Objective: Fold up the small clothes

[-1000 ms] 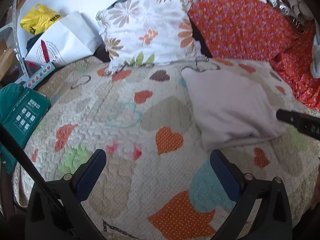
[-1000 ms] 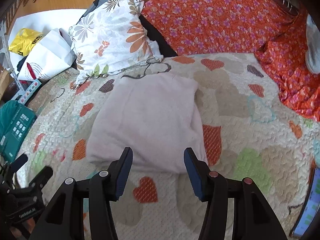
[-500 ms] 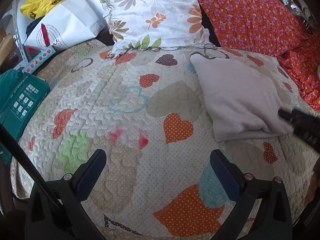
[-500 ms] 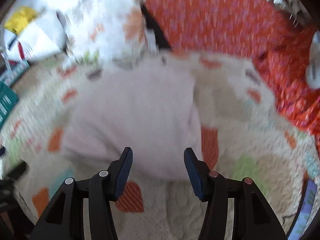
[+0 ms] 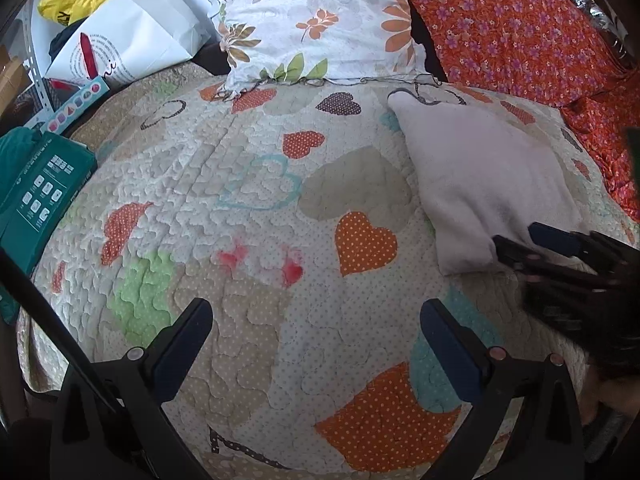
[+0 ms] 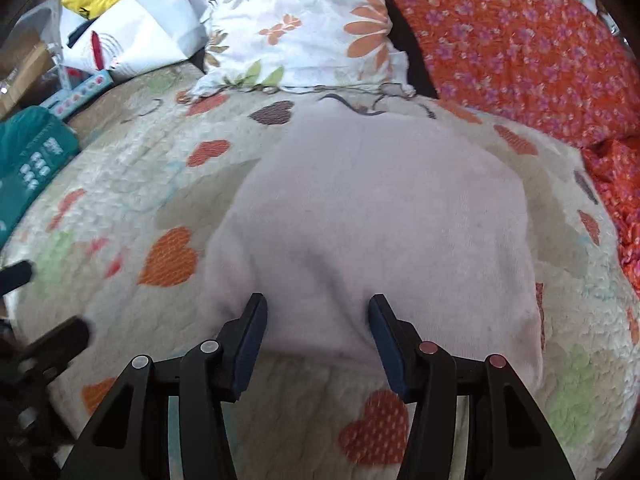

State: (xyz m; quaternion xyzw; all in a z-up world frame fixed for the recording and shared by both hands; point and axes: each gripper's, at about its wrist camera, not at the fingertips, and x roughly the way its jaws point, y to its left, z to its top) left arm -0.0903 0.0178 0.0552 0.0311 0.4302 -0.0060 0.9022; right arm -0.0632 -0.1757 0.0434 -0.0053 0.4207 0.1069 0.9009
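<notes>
While the left gripper hangs with its jaws spread wide over bare heart-print quilt, nothing lies between them, and a broad stretch of quilt ahead of them is free up to the floral pillow. Off to the left of those jaws the quilt's edge drops away beside a teal box and a white paper bag. To their right, past the right-hand finger, lies the folded pale pink garment, its near left corner turned toward the left gripper. That view shows the right gripper from the side, its fingertips at the garment's near edge; the right wrist view shows what this one cannot, the gap itself. There the right gripper stands about half open, and the pale pink garment reaches forward from between the jaws, its near hem sitting in the gap. The pads appear clear of the cloth on both sides, though the blur makes contact hard to judge. Beyond the garment the orange floral cover closes off the far right, and the quilt's right side stays open.
</notes>
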